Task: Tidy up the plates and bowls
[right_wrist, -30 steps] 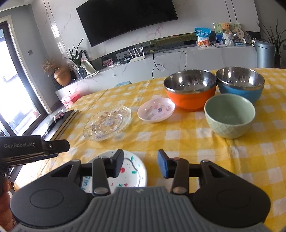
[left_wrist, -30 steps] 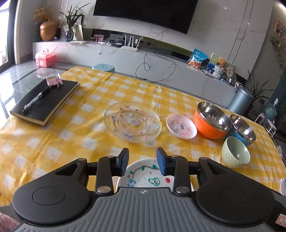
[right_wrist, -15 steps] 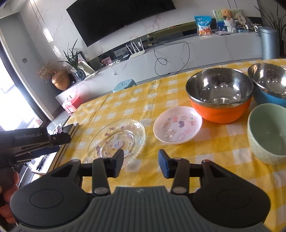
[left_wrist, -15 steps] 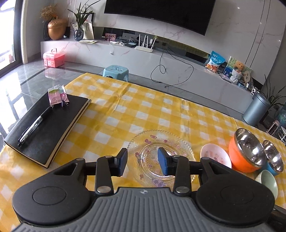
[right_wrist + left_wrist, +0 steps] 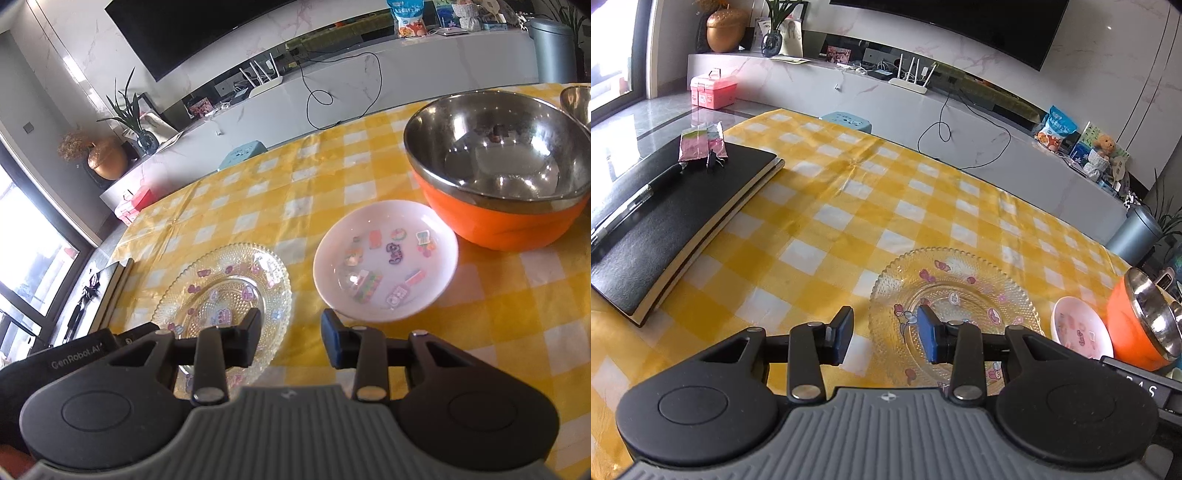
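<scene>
A clear glass plate (image 5: 960, 299) with cartoon prints lies on the yellow checked tablecloth; it also shows in the right wrist view (image 5: 229, 291). A small pink plate (image 5: 1078, 328) lies to its right, also in the right wrist view (image 5: 384, 258). An orange steel-lined bowl (image 5: 1145, 321) stands beyond it, also in the right wrist view (image 5: 498, 170). My left gripper (image 5: 884, 338) is open and empty over the glass plate's near left rim. My right gripper (image 5: 290, 341) is open and empty, just short of the gap between the two plates.
A black notebook (image 5: 665, 218) with a pen and a pink packet lies at the table's left side. A second steel bowl's rim (image 5: 578, 98) shows at the far right. The left gripper's body (image 5: 74, 362) sits at the lower left of the right wrist view.
Both grippers have moved forward over the table toward the plates. The painted white plate seen near the front edge a second ago has dropped out of view. Both stay open.
</scene>
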Demonstrator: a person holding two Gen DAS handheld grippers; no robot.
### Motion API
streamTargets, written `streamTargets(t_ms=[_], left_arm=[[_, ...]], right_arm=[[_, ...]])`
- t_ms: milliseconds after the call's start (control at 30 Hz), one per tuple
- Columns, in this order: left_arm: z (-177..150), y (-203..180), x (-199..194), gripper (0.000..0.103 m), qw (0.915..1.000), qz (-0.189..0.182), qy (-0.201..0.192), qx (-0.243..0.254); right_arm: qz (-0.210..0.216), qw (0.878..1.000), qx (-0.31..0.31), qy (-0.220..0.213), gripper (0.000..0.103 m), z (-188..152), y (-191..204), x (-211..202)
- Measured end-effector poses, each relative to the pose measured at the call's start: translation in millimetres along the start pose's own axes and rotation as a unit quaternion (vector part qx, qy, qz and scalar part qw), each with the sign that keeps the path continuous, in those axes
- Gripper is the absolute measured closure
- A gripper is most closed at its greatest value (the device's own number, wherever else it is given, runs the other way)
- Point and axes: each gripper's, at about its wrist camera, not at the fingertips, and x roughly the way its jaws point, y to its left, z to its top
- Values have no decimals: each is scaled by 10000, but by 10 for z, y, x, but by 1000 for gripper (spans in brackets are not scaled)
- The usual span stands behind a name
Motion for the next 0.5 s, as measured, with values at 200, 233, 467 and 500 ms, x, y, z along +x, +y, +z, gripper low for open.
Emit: streamTargets(t_ms=[200,233,467,500], left_arm=[[-34,6,66,60,10000,-9,74,-63],[-38,2,67,63,10000,-32,69,-39],[-35,-5,93,82,10000,-40,61,66],[-35,0,87,83,9999,-40,53,78]], right_arm=[[77,9999,70,-30,77,-8,3,73],[107,9999,78,-3,79,-1,14,95],[-13,10000,-6,-32,93,-8,83,146],[-18,10000,-19,-33,94,-9,88,149]])
